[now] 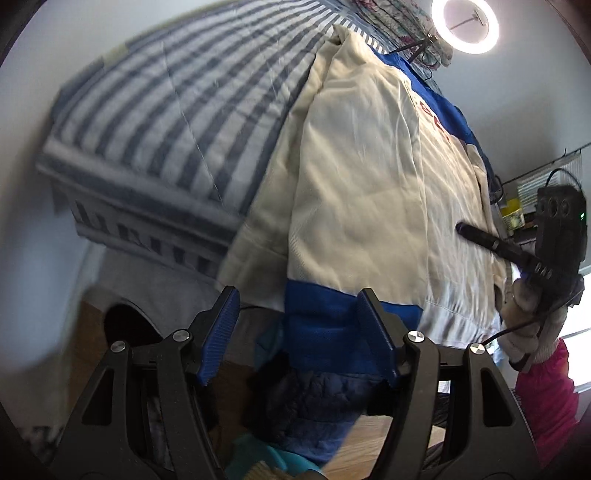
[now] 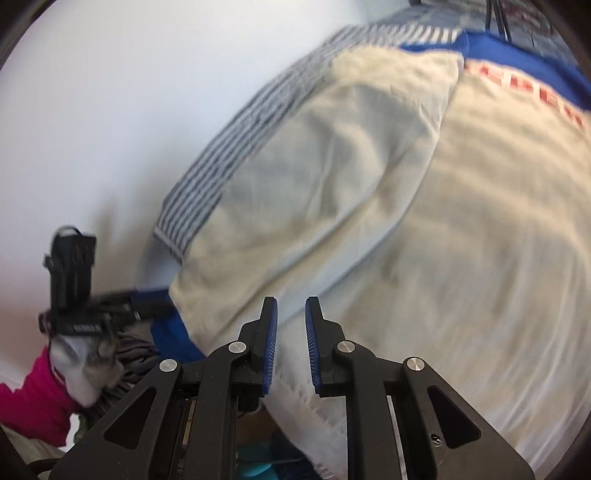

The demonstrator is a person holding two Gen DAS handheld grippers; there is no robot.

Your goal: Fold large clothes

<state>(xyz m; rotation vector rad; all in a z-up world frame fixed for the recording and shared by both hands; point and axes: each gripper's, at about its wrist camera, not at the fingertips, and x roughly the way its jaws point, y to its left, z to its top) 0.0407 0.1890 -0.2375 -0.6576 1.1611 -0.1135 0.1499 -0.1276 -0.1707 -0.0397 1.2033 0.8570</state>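
A cream sweatshirt (image 1: 362,177) with blue trim and red lettering lies spread on a blue-and-white striped bed (image 1: 177,110). One sleeve is folded along the body, and its blue cuff (image 1: 321,332) hangs over the near edge of the bed. My left gripper (image 1: 297,293) is open and wide at that cuff, whose left part shows in the gap, and the right finger stands in front of the cuff. My right gripper (image 2: 291,301) hovers over the cream hem (image 2: 317,413) with a narrow gap between its pads and nothing pinched. One of its fingers (image 1: 480,236) shows at the garment's right side.
A lit ring light (image 1: 465,24) stands beyond the far end of the bed. A navy quilted jacket (image 1: 314,406) and teal cloth (image 1: 266,458) lie on the wood floor below the bed edge. The person's gloved hand and pink sleeve (image 2: 33,406) are at the left.
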